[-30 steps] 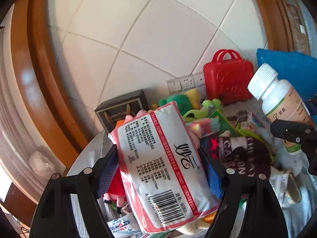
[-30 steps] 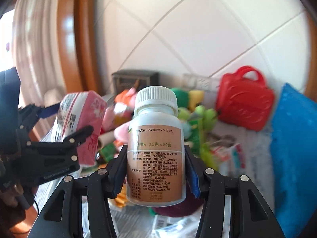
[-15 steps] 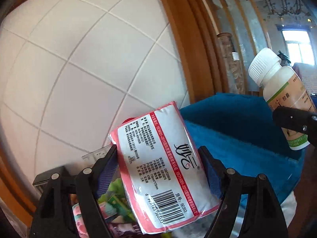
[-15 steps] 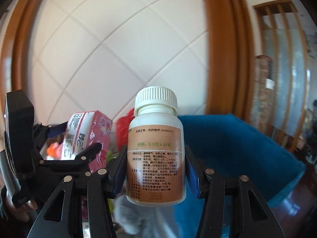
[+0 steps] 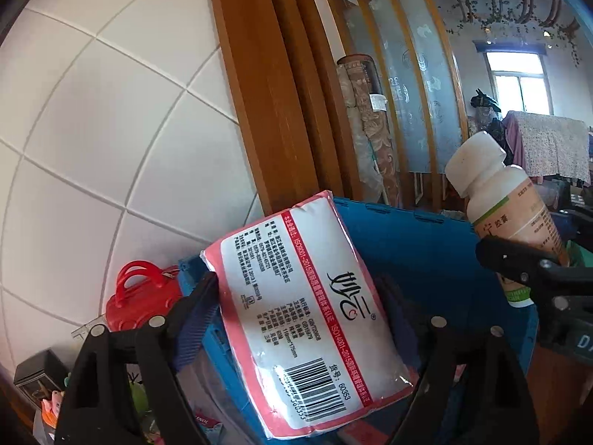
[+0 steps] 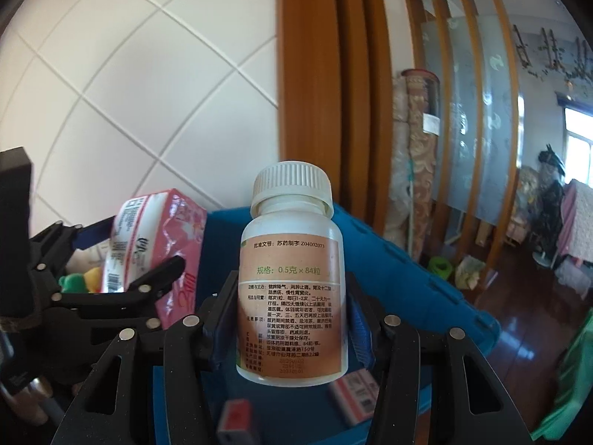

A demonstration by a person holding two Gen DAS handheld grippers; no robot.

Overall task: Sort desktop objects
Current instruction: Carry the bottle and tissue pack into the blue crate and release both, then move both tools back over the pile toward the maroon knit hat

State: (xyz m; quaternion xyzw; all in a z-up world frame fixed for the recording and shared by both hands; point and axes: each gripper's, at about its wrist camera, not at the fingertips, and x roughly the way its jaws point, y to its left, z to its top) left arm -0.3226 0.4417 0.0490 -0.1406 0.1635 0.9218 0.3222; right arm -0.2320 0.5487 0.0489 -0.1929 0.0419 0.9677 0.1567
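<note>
My left gripper (image 5: 300, 304) is shut on a pink and white tissue pack (image 5: 315, 315) and holds it in the air in front of a blue storage bin (image 5: 426, 252). The pack also shows at the left of the right wrist view (image 6: 155, 248). My right gripper (image 6: 292, 315) is shut on a white pill bottle (image 6: 292, 296) with a tan label, upright, above the bin's inside (image 6: 389, 282). The bottle shows at the right of the left wrist view (image 5: 507, 222). The right gripper stands to the right of the left one.
A red toy suitcase (image 5: 144, 296) and a dark box (image 5: 37, 374) lie at the lower left by the tiled wall. Small packets (image 6: 352, 396) lie in the bin's bottom. A wooden door frame (image 6: 333, 92) and wooden floor (image 6: 519, 296) are behind.
Both grippers have swung to the right with their loads, away from the cluttered table of toys and over to the blue bin. Both grips are unchanged.
</note>
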